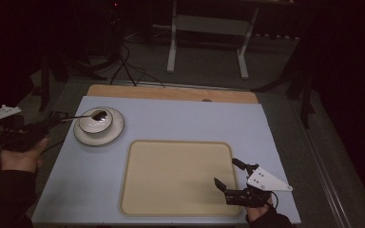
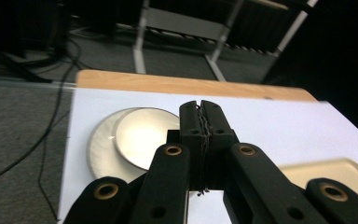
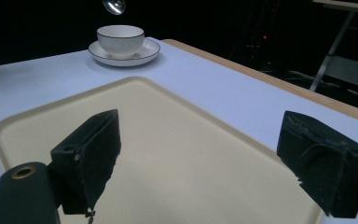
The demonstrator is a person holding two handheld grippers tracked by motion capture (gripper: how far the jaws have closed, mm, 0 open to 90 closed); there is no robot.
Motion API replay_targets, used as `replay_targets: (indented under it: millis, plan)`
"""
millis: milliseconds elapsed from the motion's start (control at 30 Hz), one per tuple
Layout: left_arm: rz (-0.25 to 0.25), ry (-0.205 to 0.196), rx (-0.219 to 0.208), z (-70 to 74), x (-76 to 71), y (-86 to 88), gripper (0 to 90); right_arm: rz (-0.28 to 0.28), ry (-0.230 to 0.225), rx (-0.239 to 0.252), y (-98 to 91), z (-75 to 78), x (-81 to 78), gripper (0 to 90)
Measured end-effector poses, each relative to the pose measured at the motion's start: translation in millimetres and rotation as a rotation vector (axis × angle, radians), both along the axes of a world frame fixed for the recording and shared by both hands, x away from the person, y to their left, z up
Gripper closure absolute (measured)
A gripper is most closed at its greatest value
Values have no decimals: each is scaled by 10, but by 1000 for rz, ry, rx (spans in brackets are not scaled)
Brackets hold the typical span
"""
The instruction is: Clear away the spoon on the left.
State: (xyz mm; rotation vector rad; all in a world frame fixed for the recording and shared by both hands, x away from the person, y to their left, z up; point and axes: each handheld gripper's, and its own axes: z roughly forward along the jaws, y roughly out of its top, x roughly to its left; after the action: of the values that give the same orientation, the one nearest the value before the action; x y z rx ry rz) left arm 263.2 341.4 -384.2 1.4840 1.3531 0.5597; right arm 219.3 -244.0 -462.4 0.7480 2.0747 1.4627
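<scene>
At the left edge of the high view, the left gripper (image 1: 52, 118) is holding a metal spoon (image 1: 86, 115) by the end of its handle. Its jaws are closed tight together on that thin handle, as the left gripper view shows. The spoon's bowl hangs just above the white bowl (image 1: 95, 121), which stands on a white saucer (image 1: 115, 132) in the left part of the blue table (image 1: 180, 118). In the right gripper view the spoon's bowl (image 3: 114, 5) appears at the top edge, clearly in the air above the white bowl (image 3: 120, 38), not touching it.

The right gripper (image 1: 229, 175) rests at the lower right of the high view, over the right edge of the beige tray (image 1: 171, 175). Its jaws are wide open and nothing is between them.

I judge that the step in hand is lifting the spoon out of the bowl, probably to bring it to the tray. The next move asks for a firm grip, because the handle is thin and held only at its end, so the spoon can turn. It should be carried across to the tray, lowered, and then the jaws opened.
</scene>
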Motion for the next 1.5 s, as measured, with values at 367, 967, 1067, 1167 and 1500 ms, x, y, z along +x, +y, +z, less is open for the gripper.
replay_targets:
  millis: [367,967,1067,1167,1500]
  plan:
    - [-180,-5,60,175,-3,-267,899,6,4,1,3,-7,5,137]
    - [-402,33,124,273,37,-644,898,12,3,2,8,-8,5,137]
    - [-419,28,135,304,14,-666,898,13,1,-1,10,-8,5,137]
    - [-454,21,155,340,-17,-705,898,13,-1,-2,12,-7,4,137]
    - [-551,36,204,382,-46,-885,898,15,-1,-3,13,-6,2,137]
